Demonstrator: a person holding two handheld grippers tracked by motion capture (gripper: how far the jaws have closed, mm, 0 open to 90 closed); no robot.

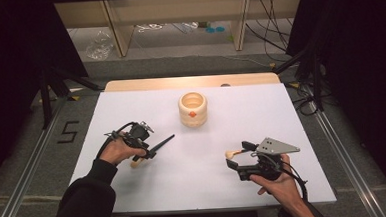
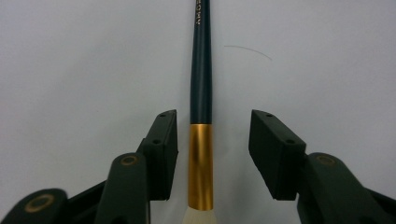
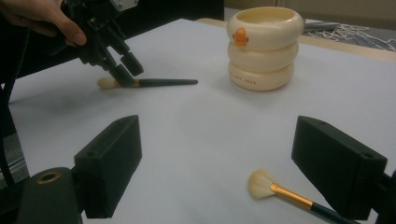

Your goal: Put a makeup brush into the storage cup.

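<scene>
A: Where the high view looks down, what lies on the white surface (image 1: 131,111)?
B: A cream holder (image 1: 192,108) mid-surface; the left tool (image 1: 150,152) hides one brush's bristles.
A: Left gripper view?
B: Jaws apart astride the dark-handled brush (image 2: 201,84), bristles cropped.
A: Right gripper view?
B: The right tool (image 3: 233,168) gapes; a second brush (image 3: 280,192) passes behind one jaw.

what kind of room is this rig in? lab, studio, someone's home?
Most likely a lab or data-collection bay, not a home. The white table sits between metal floor rails and dark curtains, a "5" is marked on the floor, and loose cables run behind.
</scene>
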